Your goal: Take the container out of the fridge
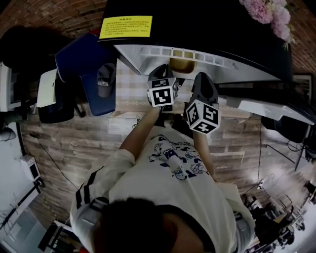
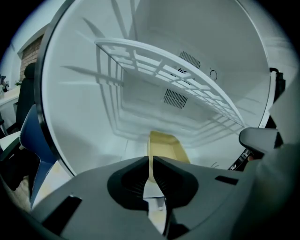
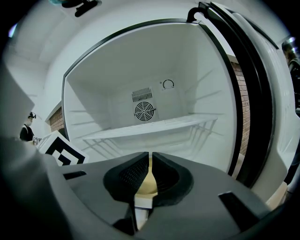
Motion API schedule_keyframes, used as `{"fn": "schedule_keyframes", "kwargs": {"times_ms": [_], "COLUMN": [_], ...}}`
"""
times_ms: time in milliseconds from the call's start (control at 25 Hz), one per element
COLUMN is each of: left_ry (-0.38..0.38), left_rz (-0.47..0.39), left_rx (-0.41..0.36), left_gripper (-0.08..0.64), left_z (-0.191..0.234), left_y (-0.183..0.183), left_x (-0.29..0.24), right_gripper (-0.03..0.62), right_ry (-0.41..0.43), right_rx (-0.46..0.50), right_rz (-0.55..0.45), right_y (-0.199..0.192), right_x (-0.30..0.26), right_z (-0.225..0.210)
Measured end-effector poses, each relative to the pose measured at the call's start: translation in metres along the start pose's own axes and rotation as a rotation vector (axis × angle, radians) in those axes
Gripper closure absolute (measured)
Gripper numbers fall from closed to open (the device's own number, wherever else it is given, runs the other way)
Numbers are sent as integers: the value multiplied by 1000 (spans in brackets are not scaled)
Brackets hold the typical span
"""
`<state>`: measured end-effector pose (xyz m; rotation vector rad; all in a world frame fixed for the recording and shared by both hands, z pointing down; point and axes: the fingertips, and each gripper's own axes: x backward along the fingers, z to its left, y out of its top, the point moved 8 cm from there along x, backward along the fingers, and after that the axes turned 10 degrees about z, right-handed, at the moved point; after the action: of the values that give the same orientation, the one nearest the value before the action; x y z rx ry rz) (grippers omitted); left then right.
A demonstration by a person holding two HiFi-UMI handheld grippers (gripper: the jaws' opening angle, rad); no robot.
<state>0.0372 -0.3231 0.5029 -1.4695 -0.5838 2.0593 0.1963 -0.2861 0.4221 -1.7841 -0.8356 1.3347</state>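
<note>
A pale yellow container point(image 1: 183, 66) stands on the floor of the open white fridge point(image 1: 148, 54), under its wire shelf. Both grippers reach into the fridge opening. In the left gripper view, my left gripper point(image 2: 151, 161) is shut on the thin near rim of the container point(image 2: 168, 147), whose body stretches away from the jaws. My right gripper point(image 3: 150, 158) is also shut, with a strip of the container's yellow wall point(image 3: 146, 183) pinched between its jaws. From the head view, the left gripper point(image 1: 164, 79) and right gripper point(image 1: 201, 86) sit side by side at the container.
A white wire shelf point(image 2: 187, 84) spans the fridge above the container. A fan grille point(image 3: 144, 111) is on the back wall. The open fridge door point(image 3: 262, 93) stands at the right. A blue chair point(image 1: 91, 69) is left of the fridge. Pink flowers point(image 1: 269, 12) lie on top.
</note>
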Motion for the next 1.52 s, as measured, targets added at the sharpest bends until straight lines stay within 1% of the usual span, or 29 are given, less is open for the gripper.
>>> {"fn": "schedule_keyframes", "kwargs": {"times_ms": [160, 240, 280, 520, 600, 760, 1040, 1320, 1480, 1520], "left_ry": [24, 28, 31, 65, 76, 82, 86, 113, 123, 132], "left_rz": [17, 29, 34, 66, 79, 81, 86, 110, 110, 110], "left_rx": [18, 33, 36, 28, 32, 66, 73, 69, 66, 64], "left_gripper": [530, 469, 459, 448, 448, 448, 448, 449, 473, 488], "left_z": [-4, -5, -6, -7, -6, -4, -7, -4, -2, -2], "left_y": [2, 2, 2, 6, 6, 3, 8, 7, 5, 5], "left_x": [-9, -13, -14, -19, -23, -35, -43, -51, -53, -52], "right_gripper": [549, 549, 549, 549, 549, 549, 549, 549, 549, 549], "right_ry": [16, 19, 20, 27, 28, 26, 36, 29, 31, 32], "right_rx": [7, 7, 6, 6, 5, -1, 5, -3, -2, -1], "right_rz": [19, 27, 29, 43, 52, 61, 70, 81, 87, 89], "right_y": [2, 3, 3, 2, 0, -2, -3, -6, -7, -8], "right_x": [0, -1, -1, -1, -2, -2, -2, -2, -2, -2], "right_z": [-10, -15, -17, -25, -27, -30, -30, -34, -37, -37]}}
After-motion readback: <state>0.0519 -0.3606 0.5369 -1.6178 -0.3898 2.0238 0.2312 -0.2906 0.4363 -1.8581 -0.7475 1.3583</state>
